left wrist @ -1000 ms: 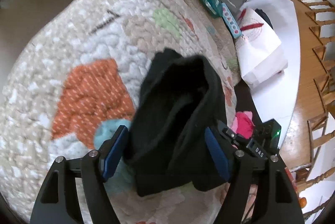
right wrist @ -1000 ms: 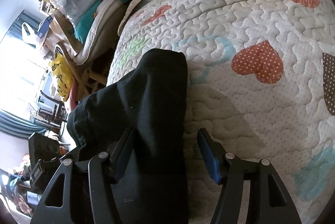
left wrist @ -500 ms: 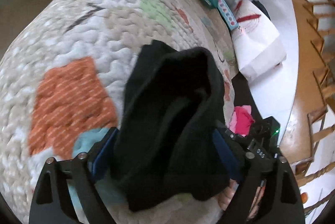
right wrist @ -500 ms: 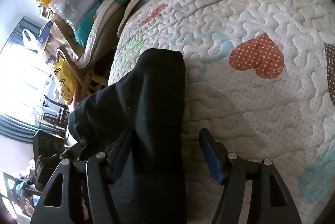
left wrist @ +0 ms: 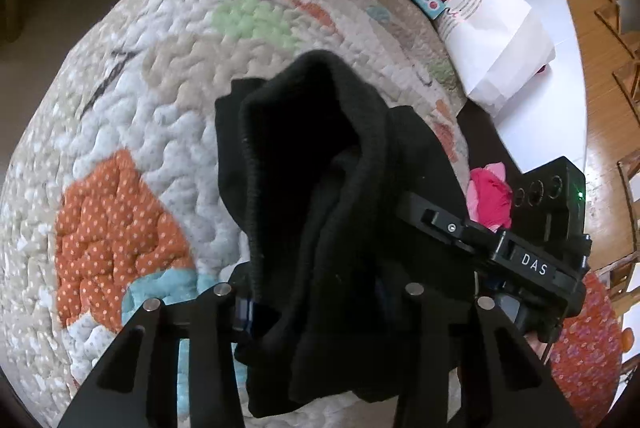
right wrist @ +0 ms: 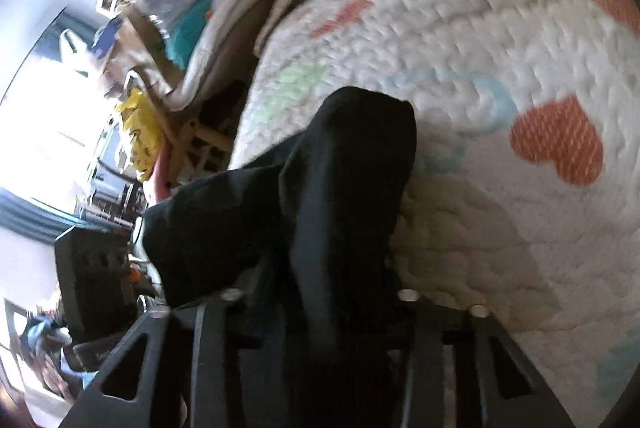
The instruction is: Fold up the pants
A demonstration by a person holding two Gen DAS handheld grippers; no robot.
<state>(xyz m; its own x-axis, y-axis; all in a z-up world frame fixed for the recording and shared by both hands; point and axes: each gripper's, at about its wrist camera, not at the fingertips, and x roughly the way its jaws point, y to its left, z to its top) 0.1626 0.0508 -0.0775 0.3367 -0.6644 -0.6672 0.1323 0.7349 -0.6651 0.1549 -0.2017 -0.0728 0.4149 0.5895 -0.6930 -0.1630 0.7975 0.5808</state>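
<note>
Progress: mid-fold, my read. Pants are black and already bunched into a thick multi-layer bundle, not spread flat, so at least one fold looks done. Bundle sits at the near edge of the quilt on the bed, with one rounded end reaching away from the cameras over the heart print. Not finished: layers are loose and uneven, one flap hangs off toward the bed's side in the right wrist view, edges aren't squared. What's left is probably a last fold or carry-over, then flatten and release.

Left gripper: jaws closing, narrowed onto the near end of the bundle. Fabric fills the whole gap and spills over both fingers; the blue pad on the left finger is just visible against the cloth. Reads as pinching the pants.

Right gripper: jaws closing too, drawn in on the same bundle from the other side. Pads are hidden under black cloth, but the fabric is packed between the fingers with no gap showing, so I'd call it a grip on the pants. This view is motion-blurred, so exact contact is hard to see.

Both grippers hold the near end.
</note>
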